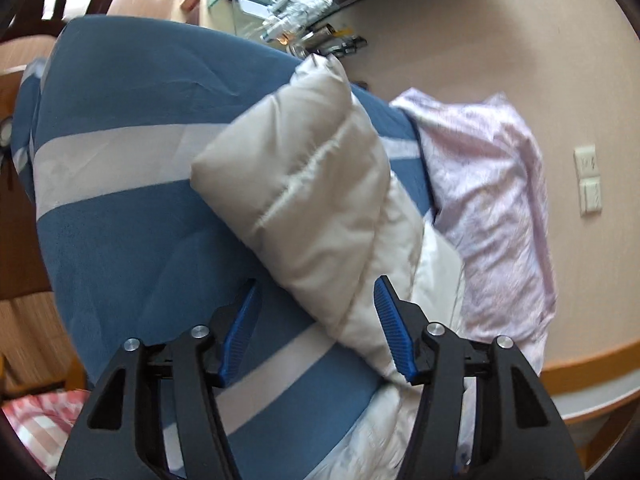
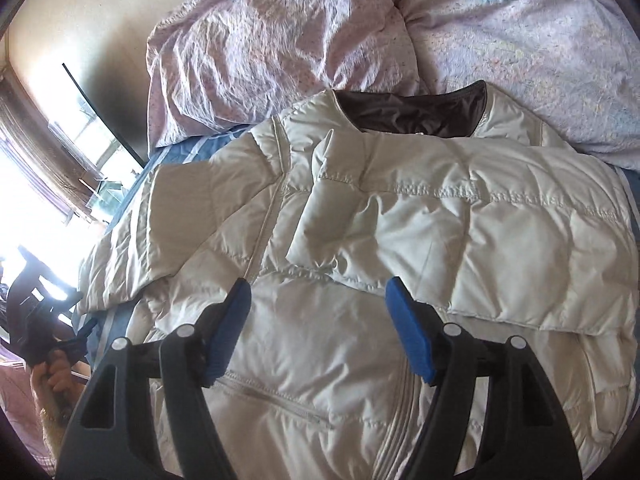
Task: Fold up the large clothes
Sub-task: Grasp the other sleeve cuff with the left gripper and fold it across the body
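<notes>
Cream puffer jacket (image 2: 360, 240) spread on a blue striped bedsheet (image 1: 132, 216) (sleeves folded inward). Left gripper (image 1: 316, 312) and right gripper (image 2: 316, 308) hover above it, jaws apart, gripping nothing.

No text, label, brand or number can be read in either view; the small packets (image 1: 296, 4) at the upper middle of the left wrist view are too blurred.

Bare blue bedspread (image 1: 132, 240) left of jacket (image 2: 320, 240); pillows (image 2: 280, 48) behind.
</notes>
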A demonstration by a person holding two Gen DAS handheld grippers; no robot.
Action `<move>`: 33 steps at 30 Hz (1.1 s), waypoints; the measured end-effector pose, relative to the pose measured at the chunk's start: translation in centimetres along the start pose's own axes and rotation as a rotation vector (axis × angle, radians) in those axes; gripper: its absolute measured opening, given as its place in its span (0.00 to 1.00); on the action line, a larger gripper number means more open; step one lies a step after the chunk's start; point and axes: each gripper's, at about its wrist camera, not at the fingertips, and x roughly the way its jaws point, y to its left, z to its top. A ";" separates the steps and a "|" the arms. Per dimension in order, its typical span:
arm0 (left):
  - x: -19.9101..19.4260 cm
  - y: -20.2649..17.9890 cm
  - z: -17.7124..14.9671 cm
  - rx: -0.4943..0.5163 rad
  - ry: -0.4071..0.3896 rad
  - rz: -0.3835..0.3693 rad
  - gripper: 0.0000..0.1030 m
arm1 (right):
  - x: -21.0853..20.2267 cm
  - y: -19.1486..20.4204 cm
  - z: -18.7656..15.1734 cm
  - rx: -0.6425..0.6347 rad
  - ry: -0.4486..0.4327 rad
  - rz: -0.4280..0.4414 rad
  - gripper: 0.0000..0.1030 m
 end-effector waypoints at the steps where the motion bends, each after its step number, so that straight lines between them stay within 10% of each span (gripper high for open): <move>1: -0.3 0.5 0.4 -0.020 -0.019 -0.007 0.56 | -0.2 0.1 -0.1 -0.005 -0.003 0.000 0.68; 8: 0.5 0.8 2.1 -0.074 -0.064 0.040 0.12 | -0.8 -0.3 -0.9 -0.016 -0.001 0.010 0.68; 21: -4.4 -16.1 1.3 0.292 -0.206 -0.168 0.07 | -4.6 -4.4 -1.0 0.041 -0.119 -0.046 0.73; 33: 1.3 -28.0 -14.7 0.648 0.152 -0.443 0.06 | -5.9 -8.1 -1.2 0.120 -0.166 -0.068 0.73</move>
